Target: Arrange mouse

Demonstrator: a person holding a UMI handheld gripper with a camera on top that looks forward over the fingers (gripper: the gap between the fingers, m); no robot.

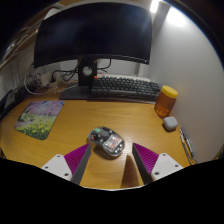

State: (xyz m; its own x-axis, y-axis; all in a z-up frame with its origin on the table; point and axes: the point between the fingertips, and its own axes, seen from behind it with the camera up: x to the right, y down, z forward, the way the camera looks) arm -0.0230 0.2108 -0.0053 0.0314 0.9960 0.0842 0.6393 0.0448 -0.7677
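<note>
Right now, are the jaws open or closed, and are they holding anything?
Gripper: open, holding nothing. The mouse sits on the desk between the jaws, gaps either side.

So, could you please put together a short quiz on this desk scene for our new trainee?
1. True or false: the mouse is clamped between the fingers of the gripper.
2. Which lies beside the keyboard? A) orange bottle B) red mug C) stapler
3. Fill in: the colourful mouse mat lies in front of the ____.

Key: 1 false, it rests on the desk between the open fingers; 2 A; 3 monitor.
</note>
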